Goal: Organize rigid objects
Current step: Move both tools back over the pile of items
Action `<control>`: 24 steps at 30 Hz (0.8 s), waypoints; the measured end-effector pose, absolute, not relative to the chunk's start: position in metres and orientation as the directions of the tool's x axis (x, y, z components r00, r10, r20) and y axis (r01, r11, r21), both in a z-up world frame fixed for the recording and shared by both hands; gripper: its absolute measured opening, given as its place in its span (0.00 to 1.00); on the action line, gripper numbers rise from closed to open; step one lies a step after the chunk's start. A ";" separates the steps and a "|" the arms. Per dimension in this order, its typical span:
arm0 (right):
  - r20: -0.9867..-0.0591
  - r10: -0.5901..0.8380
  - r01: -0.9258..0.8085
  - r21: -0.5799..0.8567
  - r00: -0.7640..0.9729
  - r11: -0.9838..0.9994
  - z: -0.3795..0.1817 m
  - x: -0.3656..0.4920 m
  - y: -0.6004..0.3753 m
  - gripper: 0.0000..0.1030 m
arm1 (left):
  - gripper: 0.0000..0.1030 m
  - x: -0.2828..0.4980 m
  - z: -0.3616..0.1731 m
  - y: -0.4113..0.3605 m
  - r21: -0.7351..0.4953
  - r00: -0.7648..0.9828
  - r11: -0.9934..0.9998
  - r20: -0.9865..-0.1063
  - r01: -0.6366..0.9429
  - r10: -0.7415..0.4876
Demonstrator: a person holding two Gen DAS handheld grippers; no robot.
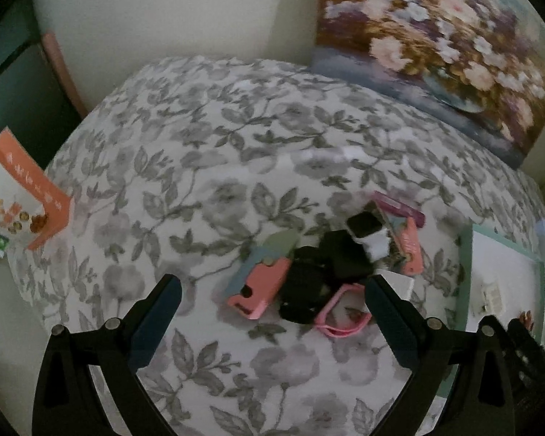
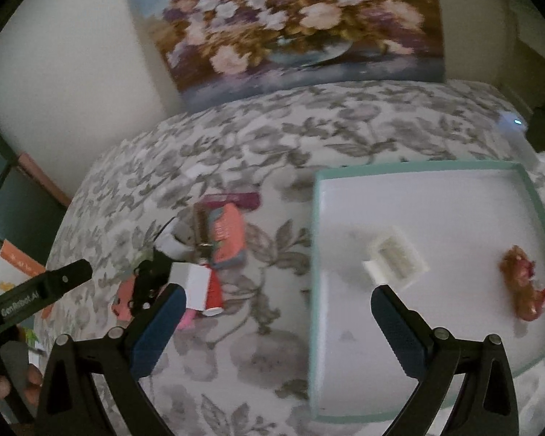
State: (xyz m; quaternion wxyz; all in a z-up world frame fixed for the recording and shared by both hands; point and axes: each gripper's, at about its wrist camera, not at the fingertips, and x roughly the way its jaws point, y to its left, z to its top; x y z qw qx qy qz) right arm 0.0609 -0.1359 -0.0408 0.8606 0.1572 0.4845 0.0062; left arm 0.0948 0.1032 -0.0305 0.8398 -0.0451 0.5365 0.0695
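I'm holding both the left gripper (image 1: 272,287) and right gripper (image 2: 278,296) spread, empty, beside the tray (image 2: 318,239); the clutter pile (image 1: 316,272) is lying left of it.

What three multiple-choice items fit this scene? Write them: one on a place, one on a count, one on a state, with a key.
1. Where is the white holder?
A. In the tray
B. On the pile
C. Against the painting

2. How many things lie in the tray?
A. None
B. Two
C. Five

3. How stands the right gripper?
A. Shut on the holder
B. Shut, empty
C. Open, empty

Key: 1 A, it rests on the tray's white floor; 2 B, only the holder and a brown figure show there; 3 C, its fingers stand wide apart with nothing between.
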 end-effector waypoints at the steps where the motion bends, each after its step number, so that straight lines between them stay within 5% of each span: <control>1: -0.834 0.170 0.131 0.277 0.525 0.952 -0.042 0.063 -0.130 1.00 | 0.98 0.095 -0.032 0.107 -0.006 0.409 0.985 -0.910 -0.174 0.067; 24: -0.879 0.213 0.003 0.237 0.427 0.971 -0.090 0.101 -0.042 0.95 | 0.98 0.115 -0.108 0.158 -0.064 0.223 0.937 -0.975 -0.343 0.015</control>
